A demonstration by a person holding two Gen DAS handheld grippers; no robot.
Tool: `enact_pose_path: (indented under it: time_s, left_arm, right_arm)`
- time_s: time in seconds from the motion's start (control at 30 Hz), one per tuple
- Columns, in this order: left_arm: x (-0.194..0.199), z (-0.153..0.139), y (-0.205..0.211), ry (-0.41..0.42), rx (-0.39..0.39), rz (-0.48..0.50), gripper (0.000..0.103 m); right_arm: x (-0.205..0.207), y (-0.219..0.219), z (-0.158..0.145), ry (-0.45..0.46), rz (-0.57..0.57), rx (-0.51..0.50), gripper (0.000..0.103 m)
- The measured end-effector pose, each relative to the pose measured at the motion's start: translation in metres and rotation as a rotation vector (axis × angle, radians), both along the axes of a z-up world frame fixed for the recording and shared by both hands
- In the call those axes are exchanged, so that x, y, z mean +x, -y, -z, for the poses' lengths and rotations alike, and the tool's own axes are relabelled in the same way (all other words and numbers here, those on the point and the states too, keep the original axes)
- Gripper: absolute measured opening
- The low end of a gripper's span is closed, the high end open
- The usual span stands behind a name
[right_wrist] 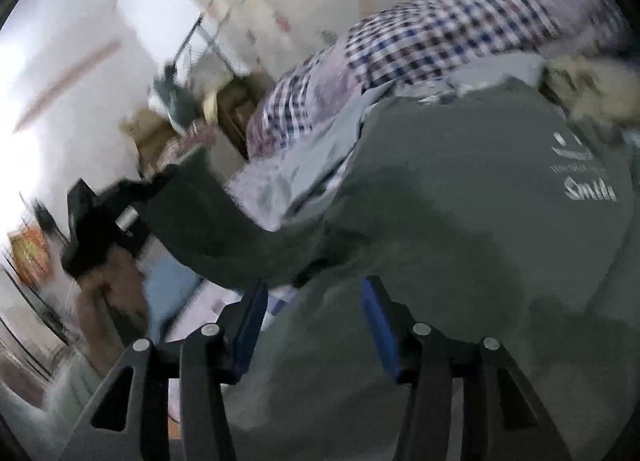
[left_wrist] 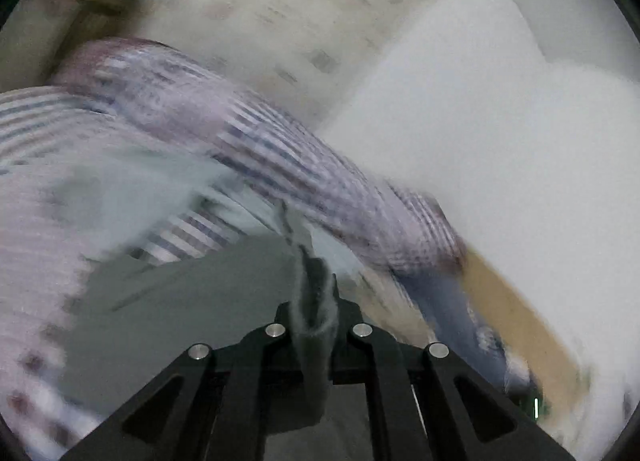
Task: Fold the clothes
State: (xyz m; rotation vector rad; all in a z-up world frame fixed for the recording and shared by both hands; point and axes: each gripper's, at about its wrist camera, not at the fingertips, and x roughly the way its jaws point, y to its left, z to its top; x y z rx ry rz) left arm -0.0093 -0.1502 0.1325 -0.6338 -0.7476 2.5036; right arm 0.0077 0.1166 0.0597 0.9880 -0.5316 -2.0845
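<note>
A grey-green T-shirt (right_wrist: 460,229) with white "Smile" print lies over a checked bedspread. In the left wrist view my left gripper (left_wrist: 316,313) is shut on a bunched edge of the grey T-shirt (left_wrist: 180,301), which hangs down between the fingers. In the right wrist view my right gripper (right_wrist: 316,321) is open, its blue pads (right_wrist: 380,329) apart, with the shirt's cloth lying between and over them. The left gripper (right_wrist: 100,229) also shows at the left of that view, holding the shirt's sleeve end lifted. Both views are motion blurred.
A purple, blue and white checked bedspread (right_wrist: 432,41) covers the bed. A light blue garment (right_wrist: 304,165) lies beside the T-shirt. White walls (left_wrist: 500,141) and a patterned wall panel (left_wrist: 300,21) stand behind. Boxes and clutter (right_wrist: 192,117) sit beyond the bed.
</note>
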Motion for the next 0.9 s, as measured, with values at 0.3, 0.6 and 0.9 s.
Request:
enact_pose_path:
  time_s: [0.3, 0.6, 0.9]
  left_arm:
    - [-0.009, 0.084, -0.114, 0.187, -0.19, 0.26, 0.003]
    - [0.018, 0.107, -0.148, 0.201, -0.337, 0.348, 0.011]
    - [0.023, 0.101, -0.139, 0.198, -0.259, 0.4, 0.058]
  right_arm:
    - [-0.027, -0.108, 0.034, 0.208, 0.158, -0.292, 0.055]
    - [-0.057, -0.116, 0.075, 0.381, 0.187, -0.321, 0.055]
    - [-0.063, -0.098, 0.075, 0.361, 0.179, -0.204, 0.053]
